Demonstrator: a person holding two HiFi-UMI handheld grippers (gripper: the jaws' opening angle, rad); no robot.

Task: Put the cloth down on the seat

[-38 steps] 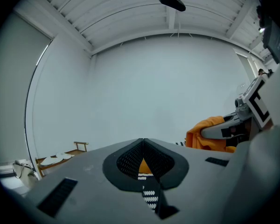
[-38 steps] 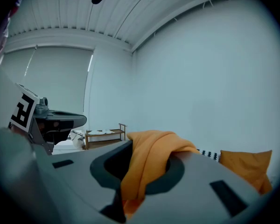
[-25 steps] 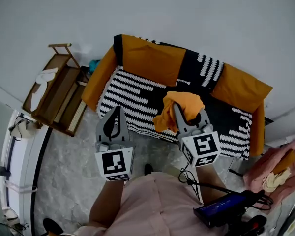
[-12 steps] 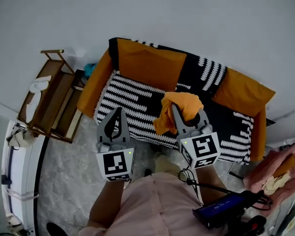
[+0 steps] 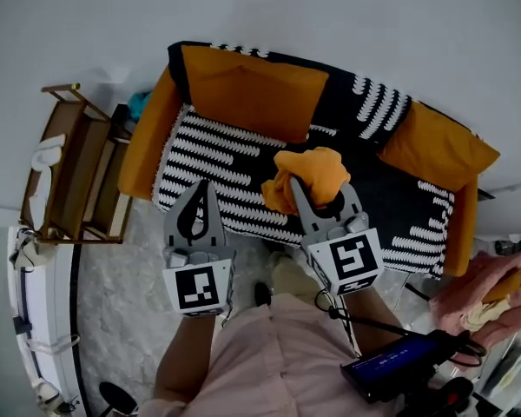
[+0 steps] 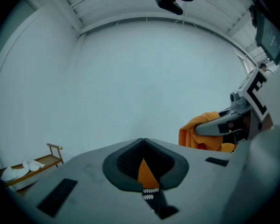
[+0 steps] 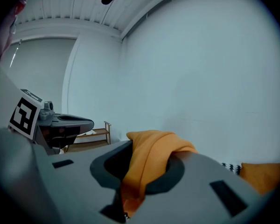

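An orange cloth point(image 5: 306, 177) hangs bunched from my right gripper point(image 5: 317, 189), which is shut on it above the front part of the sofa seat point(image 5: 217, 159). In the right gripper view the cloth point(image 7: 149, 160) drapes over and between the jaws. My left gripper point(image 5: 200, 211) is shut with nothing in it, held over the seat's front edge to the left of the right one. The sofa has a black-and-white patterned seat and orange cushions point(image 5: 247, 89). The left gripper view shows the cloth point(image 6: 203, 132) and the right gripper at the right.
A wooden shelf rack point(image 5: 65, 172) with a white item stands left of the sofa. White wall lies behind the sofa. Pink fabric point(image 5: 495, 285) lies at the right edge. A black device point(image 5: 391, 367) with cables hangs by the person's waist.
The view has shifted closer over the sofa. Both grippers have moved slightly forward and left, with the cloth still held in the right one.
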